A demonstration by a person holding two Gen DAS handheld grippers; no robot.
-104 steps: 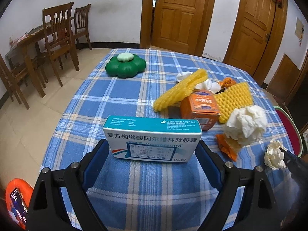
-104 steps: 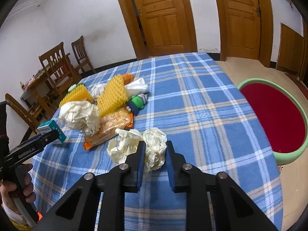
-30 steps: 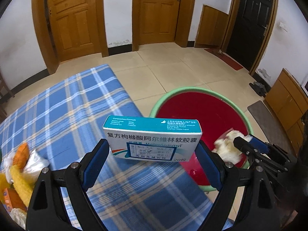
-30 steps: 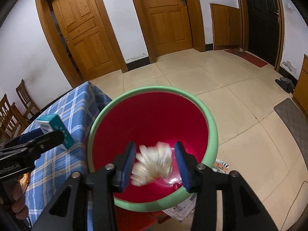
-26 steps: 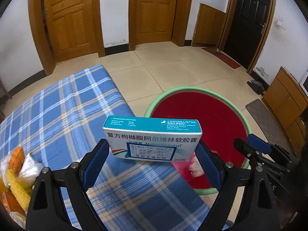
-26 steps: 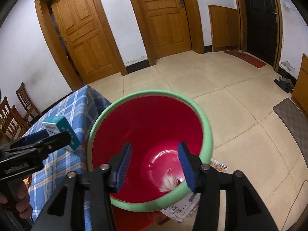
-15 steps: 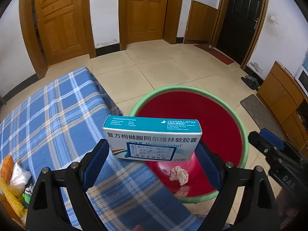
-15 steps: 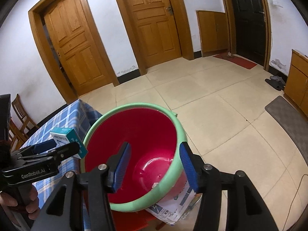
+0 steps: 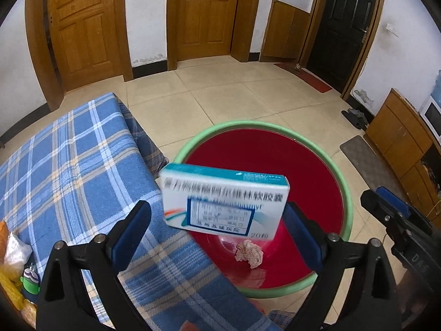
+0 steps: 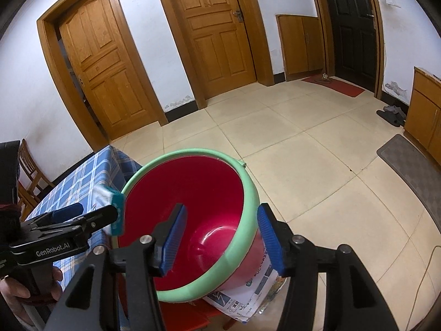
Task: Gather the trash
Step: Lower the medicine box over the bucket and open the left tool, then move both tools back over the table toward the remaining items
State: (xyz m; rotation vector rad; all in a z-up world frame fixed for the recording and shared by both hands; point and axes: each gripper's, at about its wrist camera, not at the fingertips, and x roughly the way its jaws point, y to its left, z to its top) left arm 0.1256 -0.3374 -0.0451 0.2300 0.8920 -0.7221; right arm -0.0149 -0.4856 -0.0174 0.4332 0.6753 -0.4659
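Left gripper [image 9: 218, 207] spread apart, blue pads clear of the medicine box [image 9: 224, 201]. Box blurred, tilted down to the right, loose at centre frame between the fingertips, a gap showing at the left pad; at the right pad, contact unclear. Behind and below it, a red bucket [image 9: 346, 193] with a green rim, standing just beside the edge of the blue plaid tabletop [image 9: 69, 165]. Crumpled tissue [image 9: 249, 253] lying on the bucket's bottom. Right gripper [image 10: 222, 208] wide apart and empty, over the bucket's near rim in its own view. Printed sheet [image 10: 248, 289] tucked under the bucket, lower centre. Green toy [image 9: 30, 284] at the lower left tabletop edge.
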